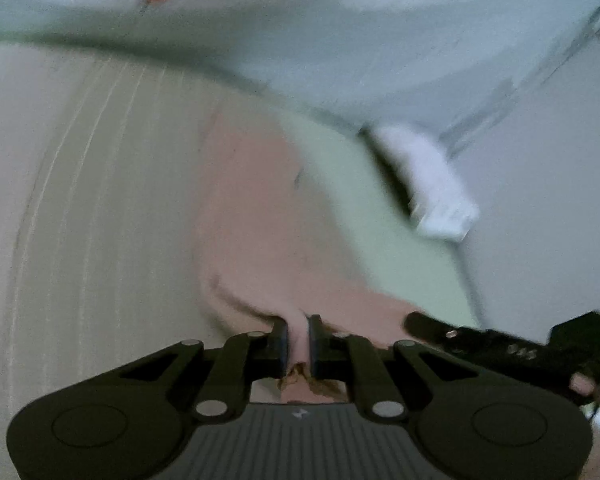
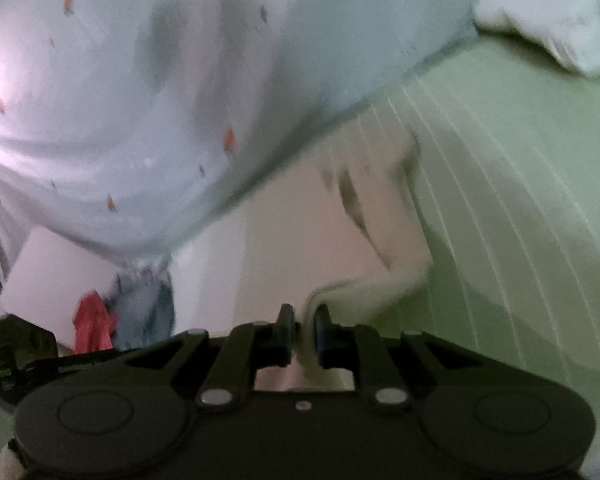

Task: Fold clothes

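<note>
Both views blurry. Left tongs (image 1: 298,338) are pinched nearly shut on a fold of the pink garment (image 1: 256,216); cloth is bunched between the two black fingers (image 1: 281,340) and spills below them. From the left wrist view the pink garment runs forward from the tongs, lying on a pale ribbed sheet (image 1: 84,200) at left, with a light green cloth (image 1: 340,184) just beside it on the right. Beyond it sits a folded white item (image 1: 432,184), edges smeared. Top of this view is filled by a pale blue fabric with orange spots (image 1: 260,20). The right tongs' black body (image 1: 500,344) pokes in at lower right, close to the left one, green light on it; a fingertip shows at its rear.

Right tongs (image 2: 302,334) are narrowed onto a thin pale edge of the same garment (image 2: 320,240), which looks cream-pink here; cloth passes between the fingers (image 2: 286,332). Grip looks real but blur makes the contact hard to confirm. Green striped sheet (image 2: 500,200) lies to the right under the garment. The pale blue spotted fabric (image 2: 140,100) hangs over the upper left. White folded item (image 2: 548,20) is top right on the green. A red cloth (image 2: 94,324) and a blue-grey one (image 2: 152,304) sit lower left, touching each other. Surface type unclear.
</note>
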{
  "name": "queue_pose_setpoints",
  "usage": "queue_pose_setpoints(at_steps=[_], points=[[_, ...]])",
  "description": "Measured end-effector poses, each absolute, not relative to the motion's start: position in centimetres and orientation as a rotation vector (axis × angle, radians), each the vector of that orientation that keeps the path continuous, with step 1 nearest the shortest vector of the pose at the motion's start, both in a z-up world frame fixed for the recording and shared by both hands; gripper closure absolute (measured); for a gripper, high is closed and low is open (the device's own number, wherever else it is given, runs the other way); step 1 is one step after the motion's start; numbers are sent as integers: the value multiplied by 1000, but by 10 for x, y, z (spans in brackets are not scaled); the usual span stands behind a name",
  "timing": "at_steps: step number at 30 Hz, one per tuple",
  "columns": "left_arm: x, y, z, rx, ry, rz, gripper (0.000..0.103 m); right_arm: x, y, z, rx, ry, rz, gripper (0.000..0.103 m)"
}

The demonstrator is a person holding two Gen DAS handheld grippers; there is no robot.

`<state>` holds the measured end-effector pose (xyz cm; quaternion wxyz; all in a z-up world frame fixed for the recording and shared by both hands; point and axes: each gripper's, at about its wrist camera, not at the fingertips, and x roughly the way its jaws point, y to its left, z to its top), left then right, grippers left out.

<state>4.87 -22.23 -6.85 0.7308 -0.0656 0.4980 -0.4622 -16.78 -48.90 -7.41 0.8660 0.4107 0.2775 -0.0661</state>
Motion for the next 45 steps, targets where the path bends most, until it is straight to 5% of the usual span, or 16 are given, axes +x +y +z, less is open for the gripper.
queue_pose_setpoints(at_steps=[11,19,22,23,24,26,28,30,33,45], points=[[142,-309,-48,-300,987,-971,97,-64,-573,-75,945,463,-140,92],[240,-387,-111,-328,1052,-826,96,42,-645,-142,1104,535,-226,91],[261,-389,-136,-363,1078,-746,93,75,-665,-173,1138,577,-257,83],[263,-384,-140,-369,1077,-722,91,79,-668,-177,1148,580,-257,73],[264,-378,-144,-375,1076,-699,84,78,-669,-177,1128,563,-258,54],[268,-367,-152,-386,1073,-652,71,75,-669,-176,1086,527,-258,37],[271,-357,-160,-398,1070,-605,53,68,-667,-175,1028,524,-268,34],[267,-341,-163,-426,1074,-583,50,62,-665,-176,999,540,-274,32],[262,-329,-168,-445,1097,-593,31,60,-656,-182,943,587,-268,25],[243,-376,-198,-427,1213,-723,14,97,-642,-209,948,683,-204,17]])
